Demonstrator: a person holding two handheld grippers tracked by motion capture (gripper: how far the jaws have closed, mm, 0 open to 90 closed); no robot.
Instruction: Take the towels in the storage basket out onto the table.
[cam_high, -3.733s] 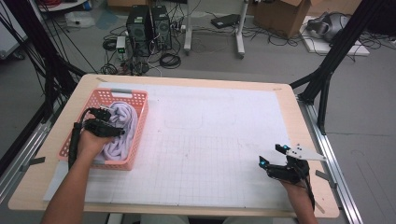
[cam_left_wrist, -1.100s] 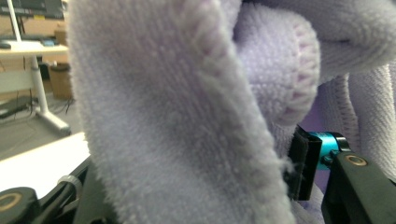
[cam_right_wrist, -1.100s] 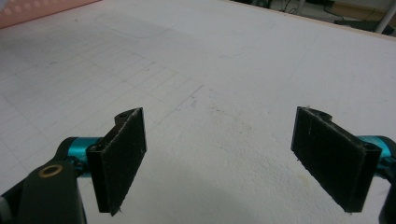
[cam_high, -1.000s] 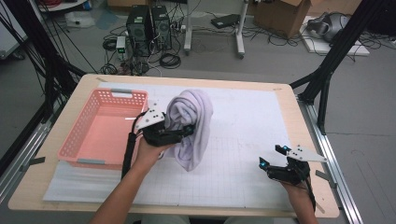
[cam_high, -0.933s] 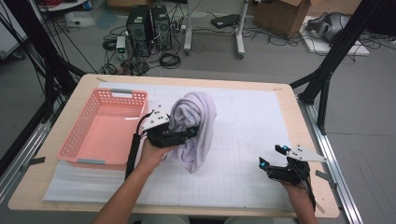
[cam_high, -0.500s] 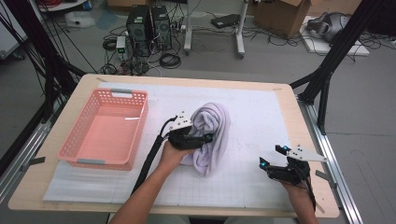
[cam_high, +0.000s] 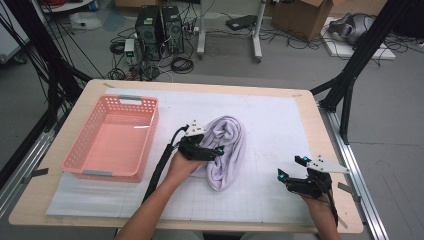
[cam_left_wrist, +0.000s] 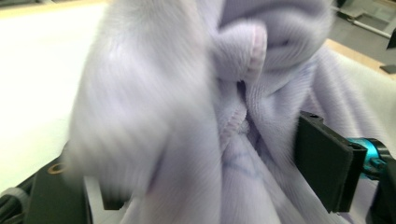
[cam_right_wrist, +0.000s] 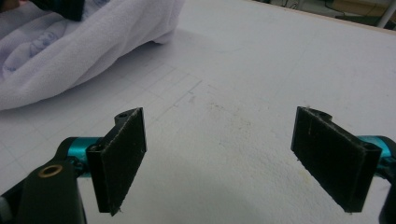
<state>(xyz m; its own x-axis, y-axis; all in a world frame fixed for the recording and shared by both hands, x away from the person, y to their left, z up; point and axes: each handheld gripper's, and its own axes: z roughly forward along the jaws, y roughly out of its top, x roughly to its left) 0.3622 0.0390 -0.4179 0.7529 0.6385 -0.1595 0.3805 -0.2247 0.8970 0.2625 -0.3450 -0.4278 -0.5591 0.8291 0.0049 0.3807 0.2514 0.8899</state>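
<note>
My left gripper jaws just opened wide, lavender fleece towel loose between them; soft, floppy, light: regrip a bunched fold. Right gripper gapes empty.

light: even, bright (soft shadows) | blur: towel smeared in left gripper view | high view: grainy

My left forearm reaches in from the bottom edge toward the table's middle, my left gripper low over the surface with its jaws just opened wide, soft cloth between them. My right gripper sits near the right edge, low and level, jaws spread wide with nothing between them, my hand behind it.
</note>
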